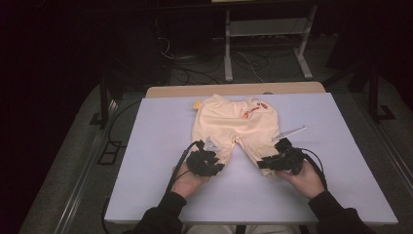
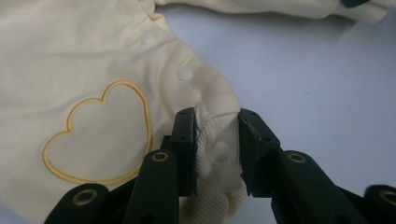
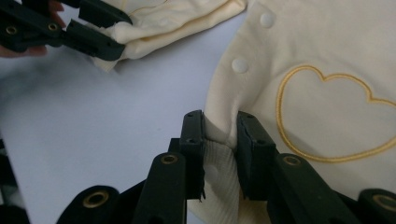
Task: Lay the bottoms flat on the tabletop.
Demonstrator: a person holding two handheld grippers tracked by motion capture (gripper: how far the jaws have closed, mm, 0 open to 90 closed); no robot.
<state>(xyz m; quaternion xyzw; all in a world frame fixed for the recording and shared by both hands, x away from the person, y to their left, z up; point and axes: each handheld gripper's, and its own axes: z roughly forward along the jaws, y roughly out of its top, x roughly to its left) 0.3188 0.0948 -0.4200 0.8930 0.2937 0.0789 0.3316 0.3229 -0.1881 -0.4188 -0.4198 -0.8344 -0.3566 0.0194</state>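
A pale lilac-white table top [image 1: 146, 161] sits on a wooden board whose tan edge [image 1: 195, 91] shows along the far side. Beyond it, on the dark floor, stands a light metal frame [image 1: 265, 29] with 2 legs, and black cables [image 1: 195, 73] lie tangled near its feet.

A pale lavender-white table [image 1: 146, 161] is standing lengthwise across the high view, with a bare wooden strip [image 1: 234, 89] showing along its 12 o'clock edge. A pair of cream baby trousers [image 1: 229, 122] is lying flat on it just past centre, waistband toward 12 o'clock and both leg cuffs pointing toward 6 o'clock. A small yellow scrap [image 1: 197, 103] is lying just beside the waistband at about 11 o'clock.
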